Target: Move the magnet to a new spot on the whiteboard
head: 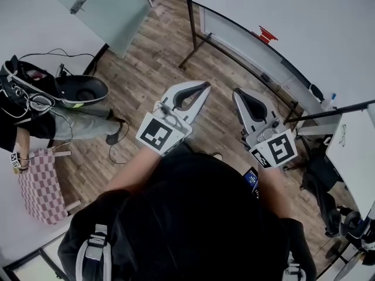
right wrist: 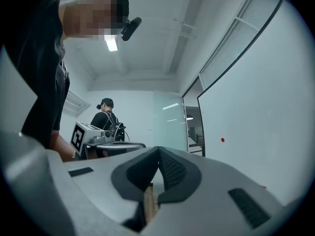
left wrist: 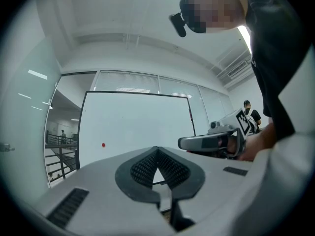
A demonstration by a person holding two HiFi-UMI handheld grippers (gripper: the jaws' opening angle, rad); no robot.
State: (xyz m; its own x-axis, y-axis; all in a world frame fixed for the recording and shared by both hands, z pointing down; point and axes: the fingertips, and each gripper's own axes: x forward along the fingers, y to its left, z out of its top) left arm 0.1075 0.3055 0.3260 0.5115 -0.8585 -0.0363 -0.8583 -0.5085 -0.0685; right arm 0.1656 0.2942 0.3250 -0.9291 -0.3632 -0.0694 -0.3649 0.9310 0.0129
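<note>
Left jaws: closed. The left gripper [left wrist: 157, 150] has its tips pressed together with nothing between them.
Right jaws: same story on the right gripper [right wrist: 158, 149] — tips shut on each other, empty.
Pairing: both grippers point level, side by side with a gap between them. From the left jaws the right gripper sits off to the right, and from the right jaws the left one sits off to the left.
Magnet: a small red magnet [left wrist: 103, 144] sits on the board face. It is ahead of the left jaws and off to the left of their tips, well apart from them. From the right jaws it is ahead and to the right, also well clear.
Whiteboard: the whiteboard [left wrist: 138, 127] stands upright in a dark frame, straight ahead of the left jaws and running along the right side of the right jaws.
Below: wooden floor [head: 146, 51] lies under both sets of jaws.
Beyond: a person [right wrist: 105, 119] in dark clothes is past the left gripper, far to the left of the right jaws — well away from the board.
</note>
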